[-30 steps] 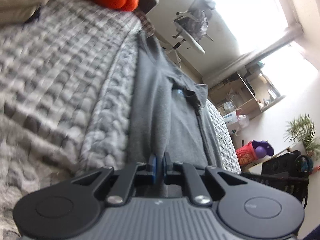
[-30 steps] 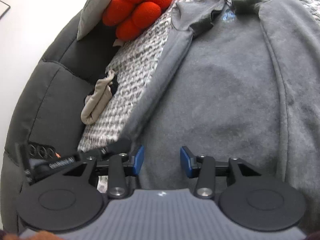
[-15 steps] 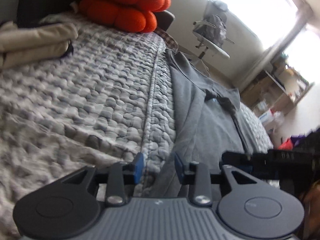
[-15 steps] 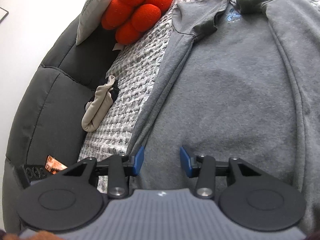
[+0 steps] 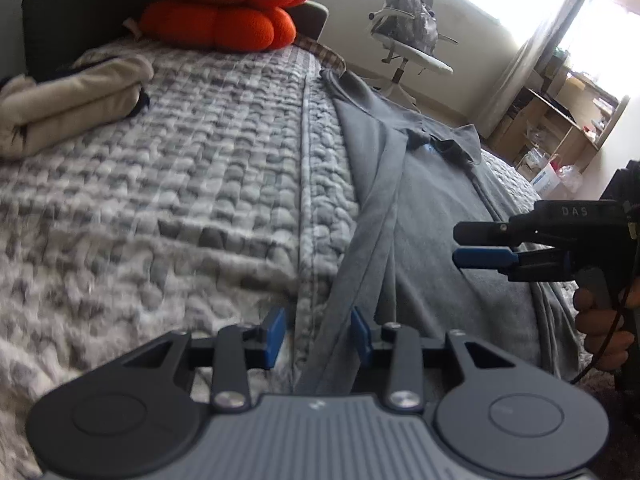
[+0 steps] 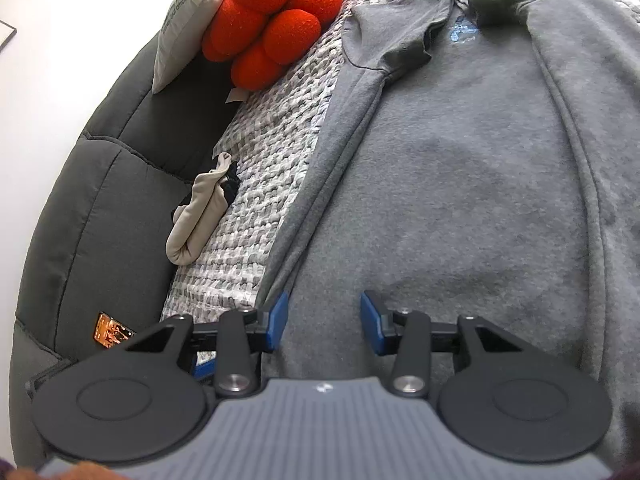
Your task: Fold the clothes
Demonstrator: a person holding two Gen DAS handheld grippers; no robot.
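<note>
The near hem of the grey sweatshirt (image 6: 460, 184) is cut off behind both gripper bodies, and the left view is smeared with blur across the knitted blanket (image 5: 180, 184), so whether the pads actually brush the cloth is hard to call. The left gripper (image 5: 318, 334) is opening its jaws, the folded sleeve edge running between them but not pinched, while the right gripper (image 6: 322, 322) hangs released and part open over the sweatshirt's lower body, holding nothing. The sweatshirt lies spread flat on the blanket, collar at the far end, stretching straight ahead of both grippers.
</note>
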